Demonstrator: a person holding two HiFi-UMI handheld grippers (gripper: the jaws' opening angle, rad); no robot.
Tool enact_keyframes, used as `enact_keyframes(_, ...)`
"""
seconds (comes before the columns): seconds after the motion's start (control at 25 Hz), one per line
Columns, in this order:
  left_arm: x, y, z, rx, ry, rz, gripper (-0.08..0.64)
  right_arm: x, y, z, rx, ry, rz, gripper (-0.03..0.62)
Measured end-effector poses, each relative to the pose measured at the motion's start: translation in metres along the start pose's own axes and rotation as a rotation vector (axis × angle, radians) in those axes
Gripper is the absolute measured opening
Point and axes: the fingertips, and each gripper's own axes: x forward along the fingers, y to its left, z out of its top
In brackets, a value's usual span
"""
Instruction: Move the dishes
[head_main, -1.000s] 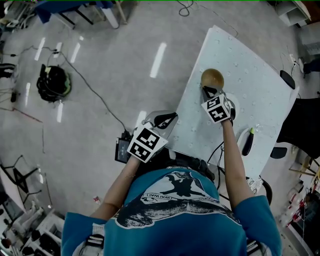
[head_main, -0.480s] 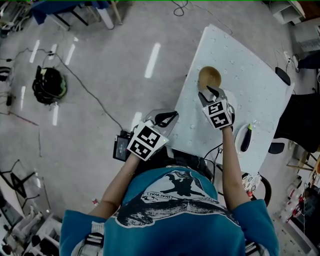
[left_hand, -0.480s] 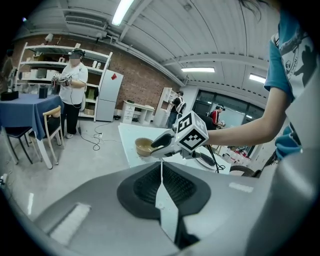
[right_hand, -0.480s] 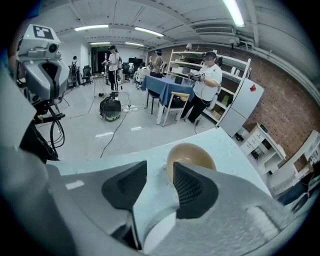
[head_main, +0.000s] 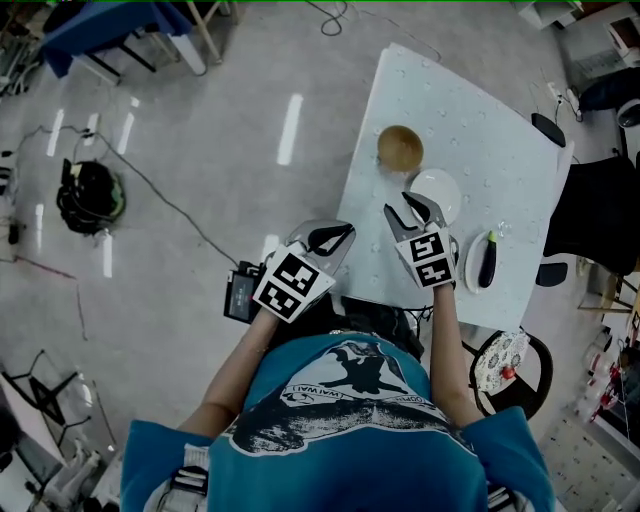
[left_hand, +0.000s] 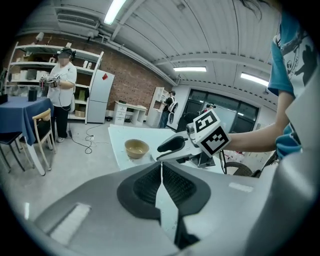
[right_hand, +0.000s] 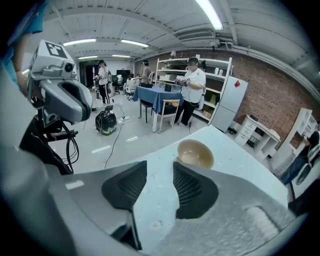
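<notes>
White plate (head_main: 445, 185) partly behind empty, just-opened right claw (head_main: 401, 206)

Long ceiling tube lights (left_hand: 116, 9) fill the room with even, bright white light. In the right gripper view one tube (right_hand: 210, 14) burns out to pure white. In the head view the glossy floor (head_main: 200, 100) throws the lights back as pale streaks (head_main: 291, 128), and the colours look muted and greyish. The table (head_main: 470, 150) is the brightest surface there, nearly washed out, with only soft, faint shadows on it. Both gripper views are strongly fisheye: straight lines bow outward and the corners fall to black. Close to the lens, the left gripper (left_hand: 161, 167) and the right gripper (right_hand: 159, 175) look soft and out of focus, while the room behind them is fairly sharp. The head view is crisp, with no motion blur.
</notes>
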Motion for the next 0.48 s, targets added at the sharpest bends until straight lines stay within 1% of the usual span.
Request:
enact_keyframes(0.24, 0.012, -0.016, 0.0, 0.04, 0.022, -0.07, 0.021, -0.037, 0.013, -0.017, 0.145, -0.043, -0.038, 0.169)
enact_keyframes(0.48, 0.028, -0.044, -0.003, 0.087, 0.054, -0.144, 0.021, -0.068, 0.012, -0.042, 0.264, -0.069, -0.084, 0.169)
